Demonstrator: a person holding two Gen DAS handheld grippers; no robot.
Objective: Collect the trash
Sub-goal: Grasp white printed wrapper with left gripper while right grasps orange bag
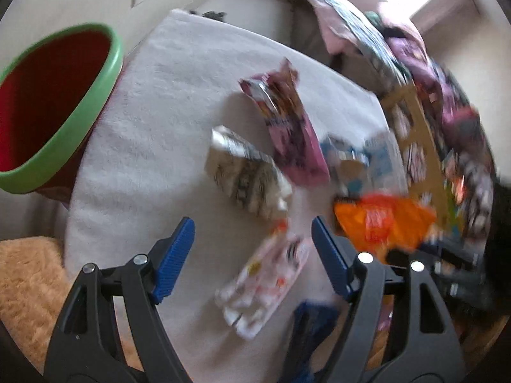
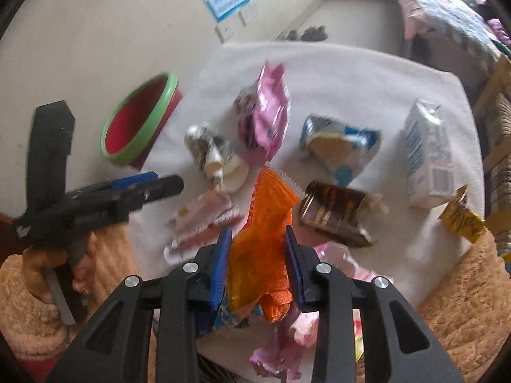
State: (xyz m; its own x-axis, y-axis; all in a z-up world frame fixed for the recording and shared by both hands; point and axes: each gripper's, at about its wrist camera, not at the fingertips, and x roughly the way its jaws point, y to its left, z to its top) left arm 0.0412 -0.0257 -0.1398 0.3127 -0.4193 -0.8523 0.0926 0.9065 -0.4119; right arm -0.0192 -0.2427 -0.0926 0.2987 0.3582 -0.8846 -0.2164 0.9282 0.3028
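Observation:
Several wrappers lie on a white towel point(image 2: 351, 73). My right gripper point(image 2: 258, 261) has its jaws on both sides of an orange wrapper point(image 2: 262, 233) and looks shut on it. My left gripper point(image 1: 252, 255) is open above a pale pink-and-white wrapper point(image 1: 268, 284); it also shows at the left of the right wrist view point(image 2: 153, 182). A red bin with a green rim point(image 1: 64, 102) stands at the towel's left edge. A pink wrapper point(image 1: 290, 124) and a grey-white wrapper point(image 1: 246, 175) lie further out. The orange wrapper point(image 1: 383, 223) also shows in the left wrist view.
A blue-white packet point(image 2: 341, 146), a brown-gold wrapper point(image 2: 335, 210), a white carton point(image 2: 428, 156) and a yellow wrapper point(image 2: 463, 220) lie on the towel's right side. A crumpled pink wrapper point(image 2: 281, 351) lies under my right gripper. A tan fluffy rug point(image 2: 463, 303) surrounds the towel. Clutter stands at the right.

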